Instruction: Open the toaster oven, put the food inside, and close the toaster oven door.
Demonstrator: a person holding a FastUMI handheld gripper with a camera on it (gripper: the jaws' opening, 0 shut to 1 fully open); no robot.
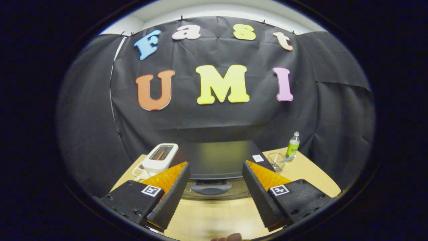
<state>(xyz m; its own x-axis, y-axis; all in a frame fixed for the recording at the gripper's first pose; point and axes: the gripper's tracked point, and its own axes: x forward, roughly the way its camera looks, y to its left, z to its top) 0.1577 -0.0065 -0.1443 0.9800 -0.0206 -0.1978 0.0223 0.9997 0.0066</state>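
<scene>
Surface: pale wooden table (pixel 207 214)
Black toaster oven (pixel 219 160): door closed, just ahead, between fingers
Gripper (pixel 215 177): fingers spread, holding nothing

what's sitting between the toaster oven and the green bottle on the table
In the gripper view, a clear glass cup stands between the toaster oven and the green bottle. The open gripper hangs before the oven's door handle.

Even, moderately bright overhead light falls on the table (pixel 311 174), leaving its pale wood clear at lower centre. The toaster oven (pixel 217 160) top carries a soft sheen. Fisheye curvature bends straight lines toward the frame's sides. Focus is sharp centrally, softening at the periphery; the bottle (pixel 293 144) at right appears slightly blurred.
</scene>
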